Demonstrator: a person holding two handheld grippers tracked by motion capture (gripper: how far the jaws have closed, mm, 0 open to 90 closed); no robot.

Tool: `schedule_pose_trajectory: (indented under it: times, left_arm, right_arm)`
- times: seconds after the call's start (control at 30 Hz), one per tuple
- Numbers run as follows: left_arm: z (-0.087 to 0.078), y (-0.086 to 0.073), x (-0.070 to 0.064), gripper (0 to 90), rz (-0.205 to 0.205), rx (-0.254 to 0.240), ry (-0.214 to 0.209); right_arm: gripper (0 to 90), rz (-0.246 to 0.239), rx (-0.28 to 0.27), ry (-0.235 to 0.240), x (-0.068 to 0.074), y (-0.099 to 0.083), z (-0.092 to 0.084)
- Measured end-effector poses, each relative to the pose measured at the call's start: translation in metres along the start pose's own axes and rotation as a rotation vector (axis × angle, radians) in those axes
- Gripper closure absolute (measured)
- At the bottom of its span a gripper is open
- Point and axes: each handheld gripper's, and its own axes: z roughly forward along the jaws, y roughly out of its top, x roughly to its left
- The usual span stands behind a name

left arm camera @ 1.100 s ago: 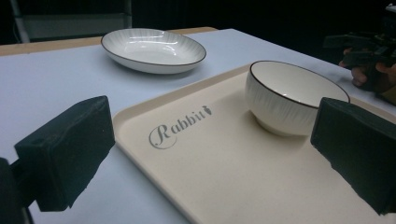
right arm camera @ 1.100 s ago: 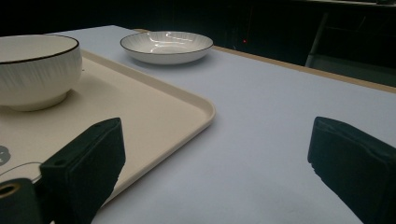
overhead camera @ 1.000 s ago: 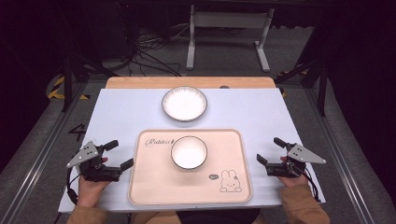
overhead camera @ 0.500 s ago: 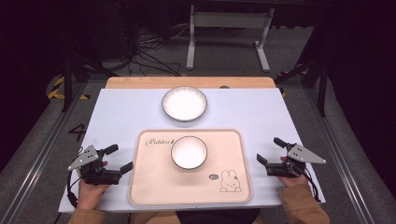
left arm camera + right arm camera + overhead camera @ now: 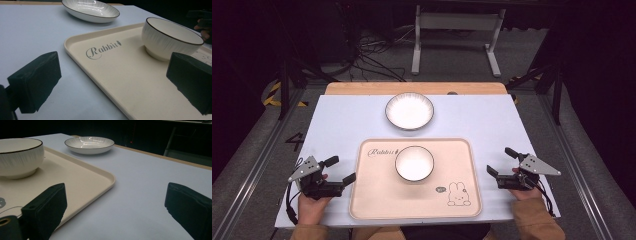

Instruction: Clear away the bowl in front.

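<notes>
Two grippers rest low at the near edge of the table (image 5: 337, 125), one at each side of a cream tray (image 5: 377, 200). The left gripper (image 5: 339, 170) sits near the near-left corner of the table, just beside the left edge of the tray, and its jaws are spread wide with nothing between them. In the left gripper view one jaw is over the pale blue table surface and the other jaw is over the tray. The right gripper (image 5: 500, 162) sits near the near-right corner of the table, close to the right edge of the tray but apart from it. Its jaws are also spread wide and they hold nothing.

The tray lies at the middle of the near edge of the table. It carries the word "Rabbit" near its far-left corner and a small rabbit drawing (image 5: 455, 194) near its near-right corner. A white bowl (image 5: 414, 163) with a dark rim stands upright on the far half of the tray, near the middle, and neither gripper touches it. A shallow white plate (image 5: 409, 111) with a dark rim stands on the table beyond the far edge of the tray, well apart from both grippers.
</notes>
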Motion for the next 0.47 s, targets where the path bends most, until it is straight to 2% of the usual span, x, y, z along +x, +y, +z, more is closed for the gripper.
schedule_pose_trajectory:
  times: [0.2, 0.47]
  left_arm:
    - [0.0010, 0.0000, -0.0027, 0.7, 0.024, 0.005, -0.011]
    - [0.0007, -0.0001, -0.0026, 0.6, 0.023, -0.004, -0.016]
  right_arm:
    - [4.7, -0.002, 0.002, -0.002, 0.0001, 0.0001, 0.0003]
    - [4.8, -0.002, 0.004, -0.001, -0.0001, 0.0001, 0.0002]
